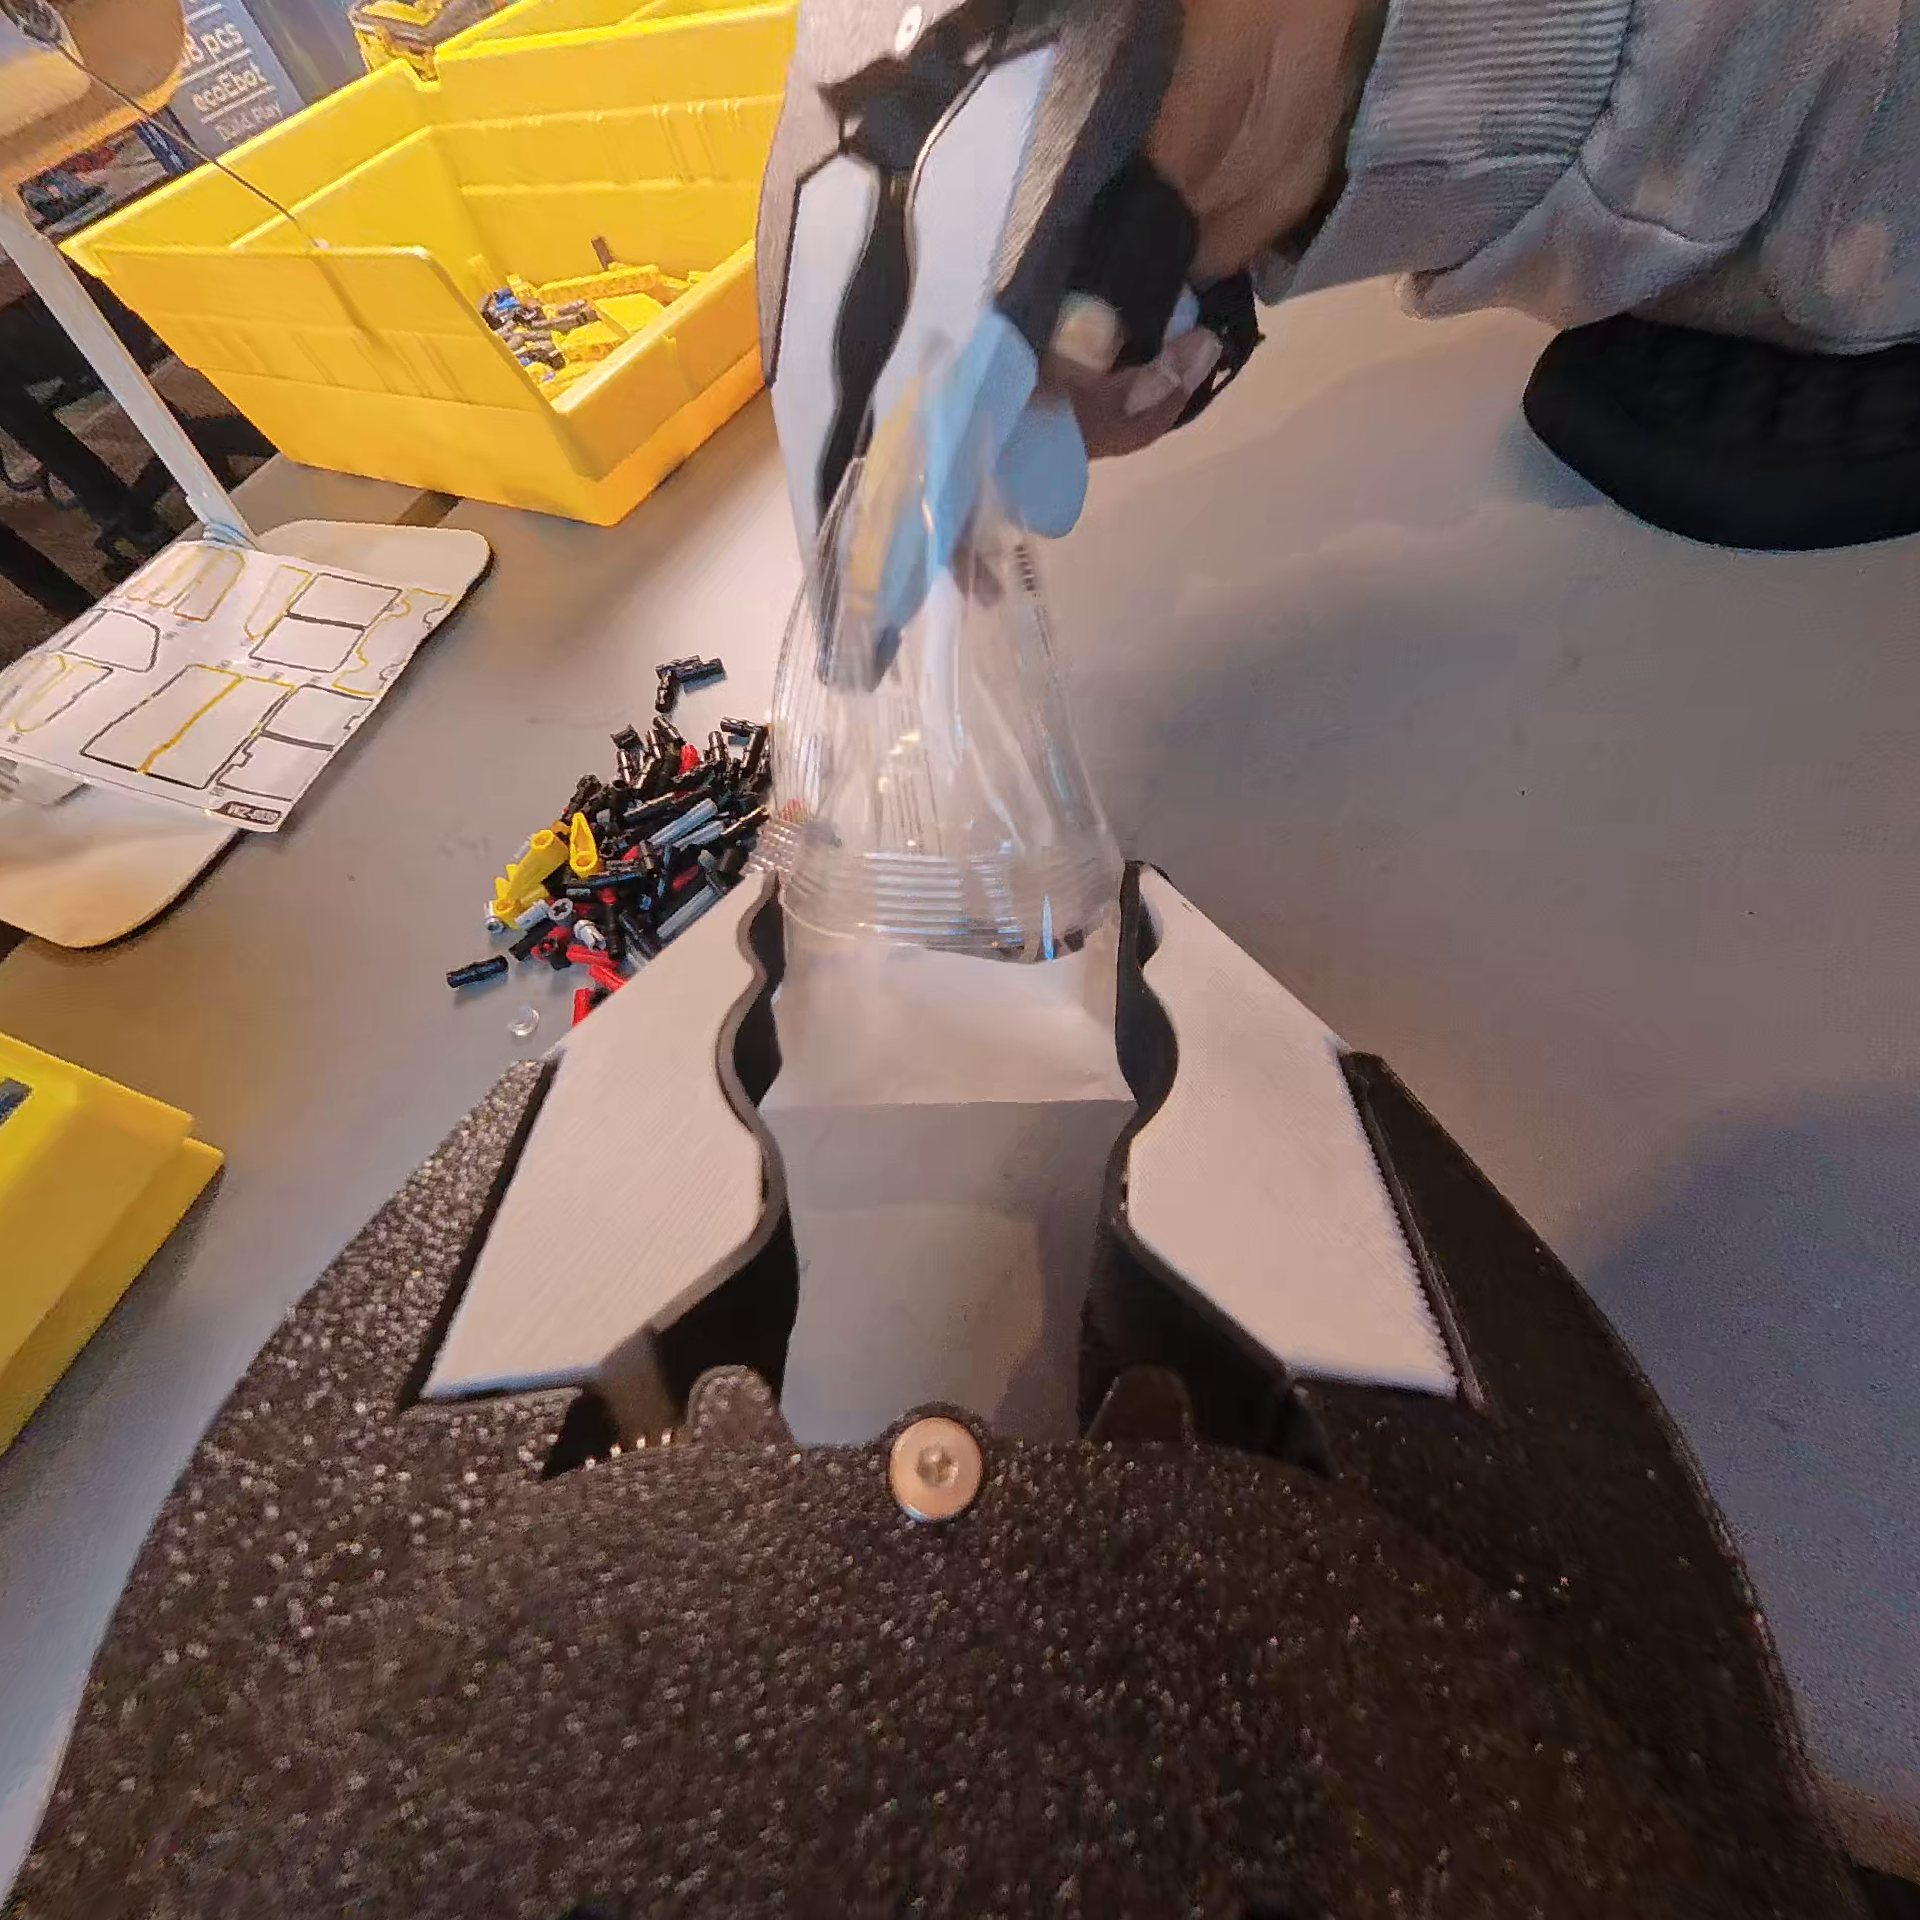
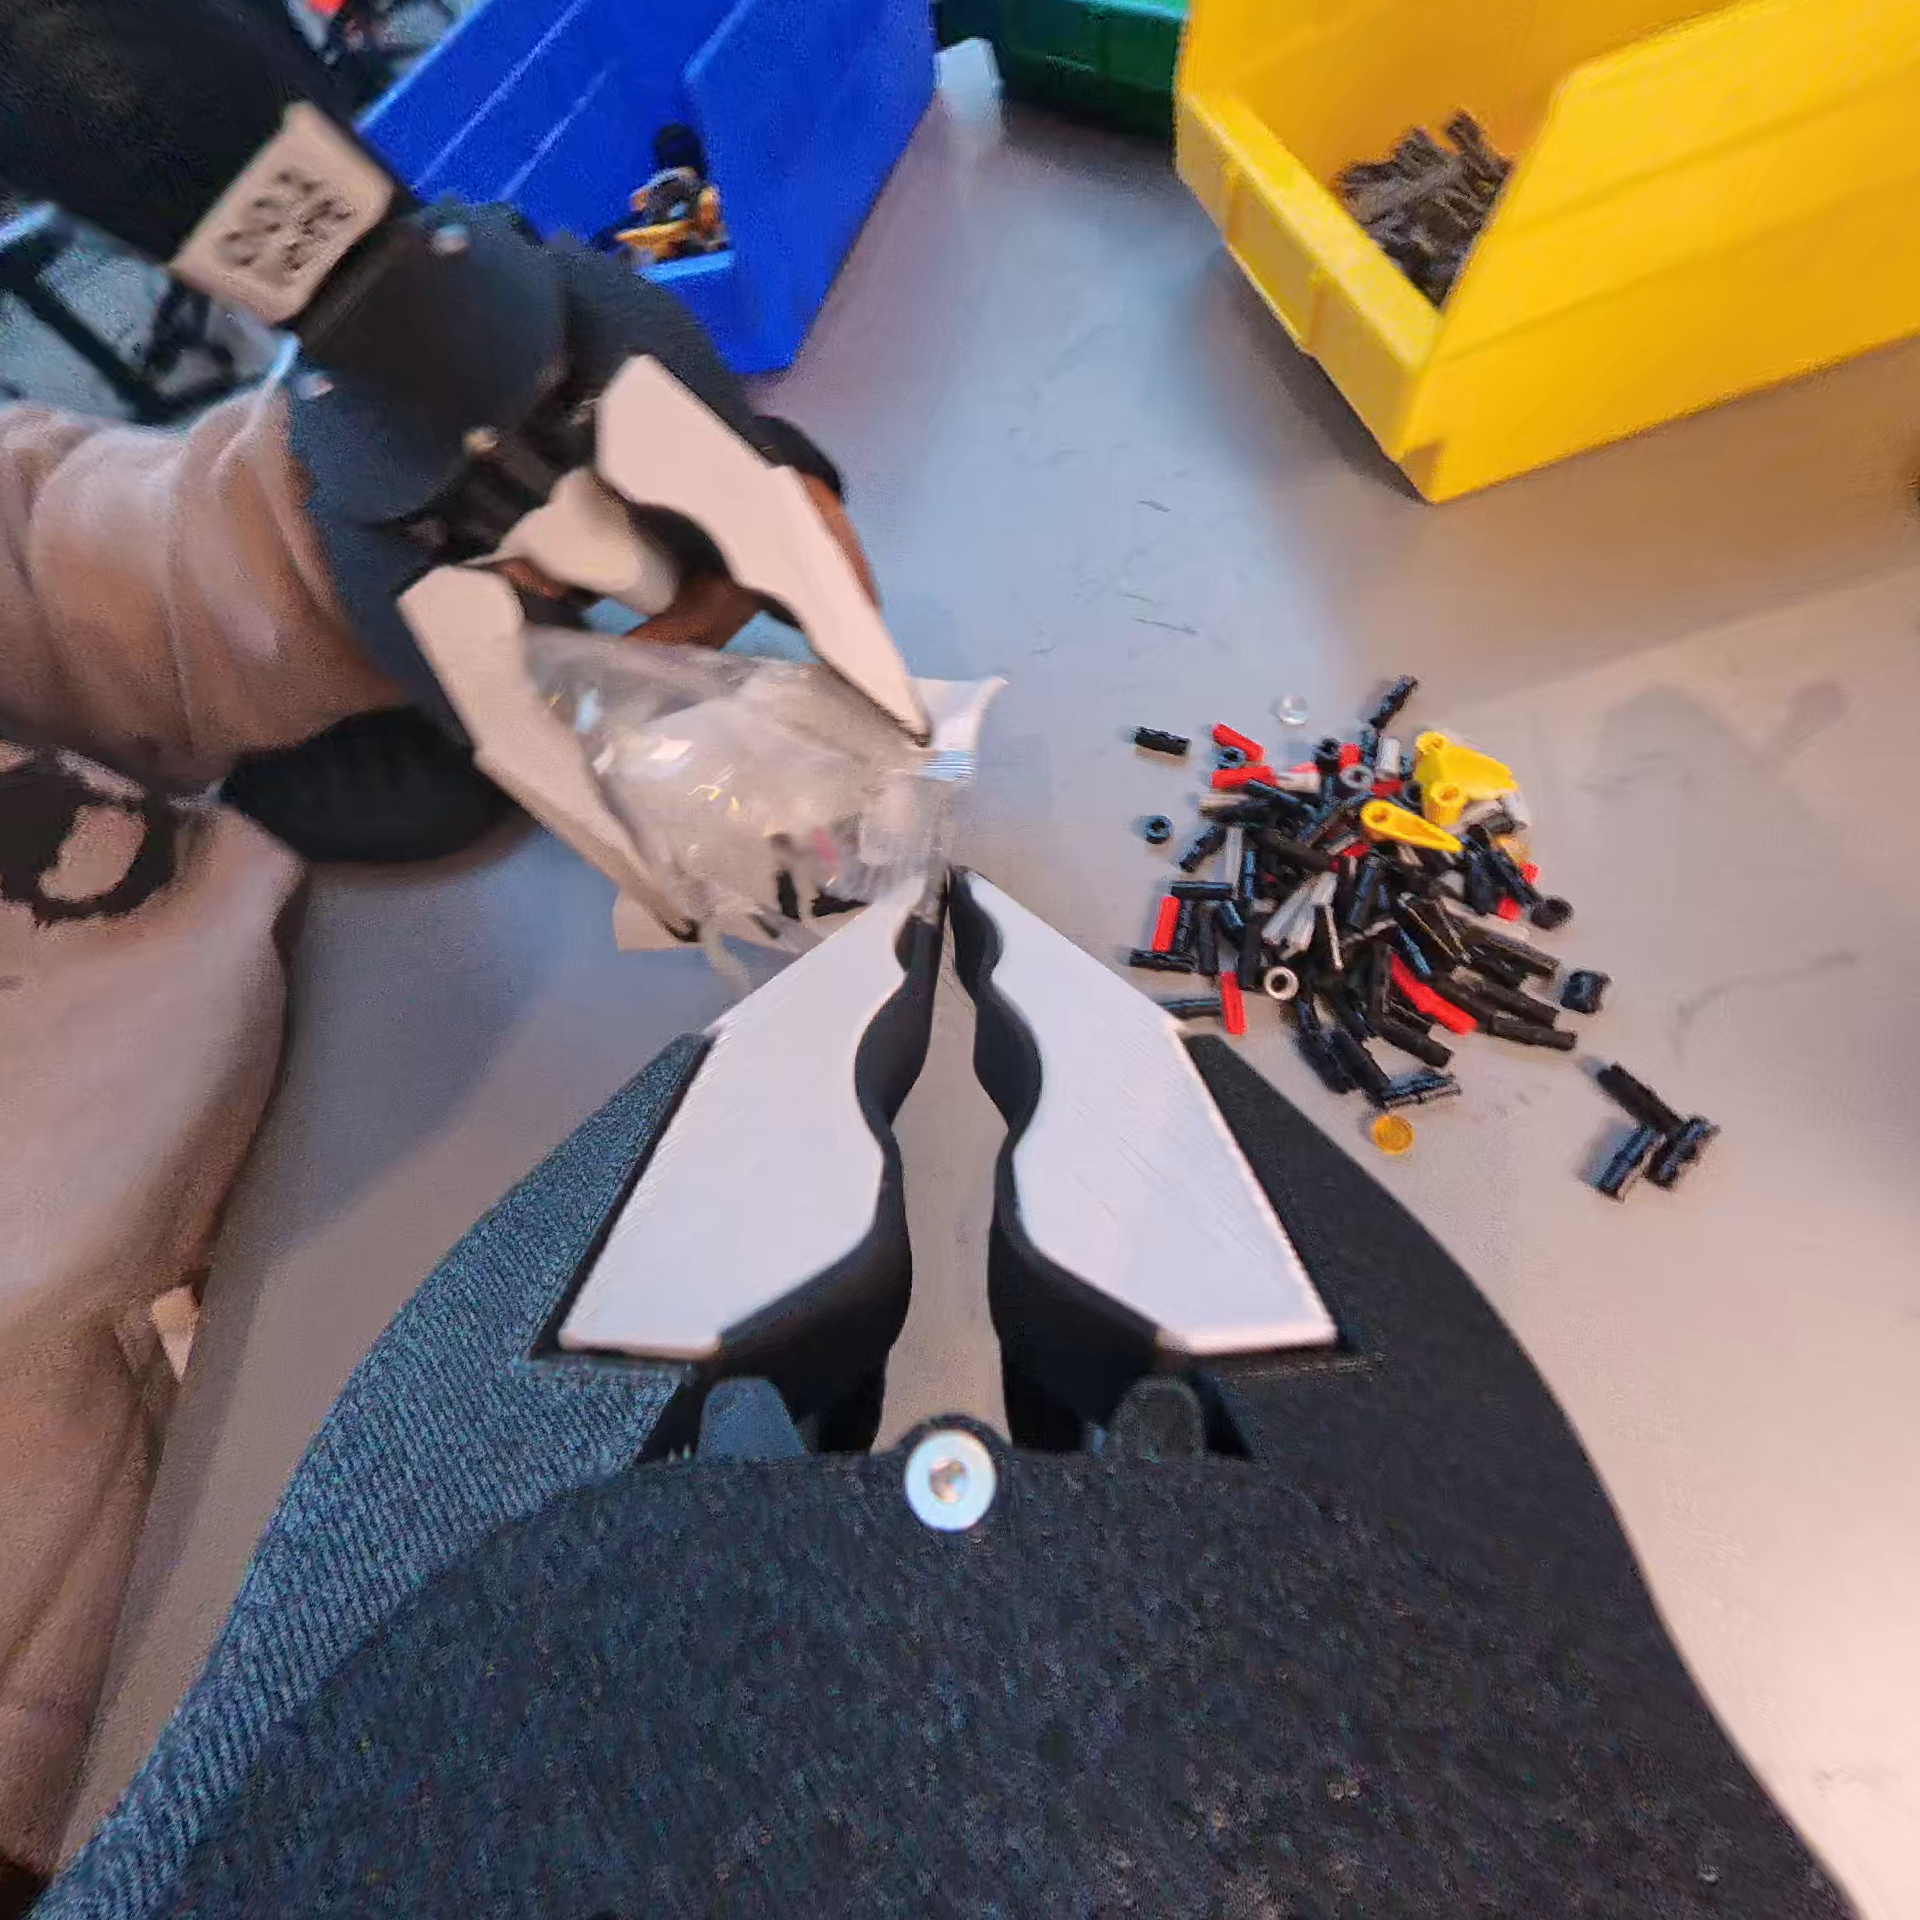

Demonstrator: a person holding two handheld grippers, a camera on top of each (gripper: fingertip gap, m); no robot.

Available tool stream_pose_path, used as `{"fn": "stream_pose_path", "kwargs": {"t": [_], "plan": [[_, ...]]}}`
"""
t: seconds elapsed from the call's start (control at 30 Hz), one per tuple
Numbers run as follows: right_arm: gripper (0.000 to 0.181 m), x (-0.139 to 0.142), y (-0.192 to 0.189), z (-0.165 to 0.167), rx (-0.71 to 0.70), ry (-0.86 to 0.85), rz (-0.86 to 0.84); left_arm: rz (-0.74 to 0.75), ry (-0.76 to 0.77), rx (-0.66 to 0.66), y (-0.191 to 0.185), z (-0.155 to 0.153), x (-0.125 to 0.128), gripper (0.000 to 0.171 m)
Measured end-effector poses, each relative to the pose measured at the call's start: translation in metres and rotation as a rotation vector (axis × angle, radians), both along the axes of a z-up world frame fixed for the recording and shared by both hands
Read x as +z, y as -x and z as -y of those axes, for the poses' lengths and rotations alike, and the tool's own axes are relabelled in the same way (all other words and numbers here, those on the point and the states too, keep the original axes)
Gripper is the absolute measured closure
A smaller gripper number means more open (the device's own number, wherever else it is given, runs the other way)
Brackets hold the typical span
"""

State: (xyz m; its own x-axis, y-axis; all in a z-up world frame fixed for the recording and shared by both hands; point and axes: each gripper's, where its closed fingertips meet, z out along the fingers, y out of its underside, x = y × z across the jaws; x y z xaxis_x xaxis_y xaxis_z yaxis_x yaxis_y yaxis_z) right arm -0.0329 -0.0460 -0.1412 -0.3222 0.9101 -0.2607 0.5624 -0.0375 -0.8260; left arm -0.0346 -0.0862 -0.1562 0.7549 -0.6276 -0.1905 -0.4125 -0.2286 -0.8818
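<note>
A clear plastic bag [image 1: 935, 831] hangs over the grey table [image 1: 1455, 831]. My right gripper [image 2: 945, 883] is shut on one end of the bag [image 2: 748, 790]. In the left wrist view it comes down from above [image 1: 894, 623], blurred. My left gripper [image 1: 951, 899] is open, with its fingertips on either side of the bag's other end. It also shows in the right wrist view [image 2: 800, 826], with the bag between its fingers. A few small black pieces show inside the bag. A pile of small black, red, grey and yellow building pieces [image 1: 644, 831] [image 2: 1371, 904] lies on the table beside the bag.
A yellow bin [image 1: 416, 343] of parts stands at the back left, with a sticker sheet [image 1: 208, 675] in front of it. A yellow block [image 1: 73, 1195] sits at the left edge. A blue bin [image 2: 727, 156], a green bin [image 2: 1091, 52] and a yellow bin [image 2: 1558, 312] stand behind the pile. There is about 5 cm between the tips of the two grippers.
</note>
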Motion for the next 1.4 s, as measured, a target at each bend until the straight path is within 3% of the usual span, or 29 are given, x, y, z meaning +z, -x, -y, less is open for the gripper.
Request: {"fn": "stream_pose_path", "kwargs": {"t": [0.1, 0.13, 0.2, 0.3, 0.5, 0.63, 0.7, 0.8, 0.9, 1.17, 1.3, 1.4], "plan": [[0.181, -0.019, 0.007, -0.032, -0.171, 0.005, 0.049, -0.019, -0.019, -0.012, -0.003, 0.003, 0.002, 0.128], [0.181, -0.026, 0.005, -0.047, -0.227, -0.065, 0.069, -0.016, -0.038, -0.024, -0.005, 0.004, 0.004, 0.151], [0.181, -0.022, 0.001, -0.043, -0.199, -0.069, 0.055, -0.022, -0.061, -0.021, -0.006, 0.005, 0.009, 0.153], [0.181, -0.012, 0.0, -0.036, -0.166, -0.105, 0.026, -0.032, -0.072, -0.011, -0.005, 0.004, 0.012, 0.134], [0.181, 0.007, -0.006, -0.007, 0.022, -0.209, -0.058, 0.091, -0.033, 0.02, 0.007, -0.001, 0.024, 0.058], [0.181, 0.024, -0.007, 0.022, 0.111, -0.23, -0.08, 0.032, 0.017, -0.041, -0.011, 0.005, 0.013, 0.041], [0.181, 0.031, -0.006, 0.031, 0.134, -0.266, -0.106, -0.053, 0.016, -0.043, -0.017, 0.005, 0.005, 0.051], [0.181, 0.032, -0.005, 0.018, 0.065, -0.326, -0.081, -0.134, -0.061, -0.021, -0.015, 0.003, 0.008, 0.096], [0.181, 0.035, -0.004, 0.012, 0.013, -0.256, -0.068, -0.152, -0.114, 0.012, -0.012, -0.001, 0.012, 0.118], [0.18, 0.015, -0.008, 0.0, -0.025, -0.277, 0.02, -0.144, -0.077, 0.015, -0.008, -0.004, -0.003, 0.128], [0.168, 0.038, -0.016, -0.006, -0.012, -0.244, -0.055, -0.073, -0.058, -0.004, -0.004, -0.001, 0.0, 0.12], [0.181, 0.061, -0.024, 0.003, 0.06, -0.214, -0.146, -0.033, -0.04, -0.025, -0.003, 0.001, 0.0, 0.118]]}}
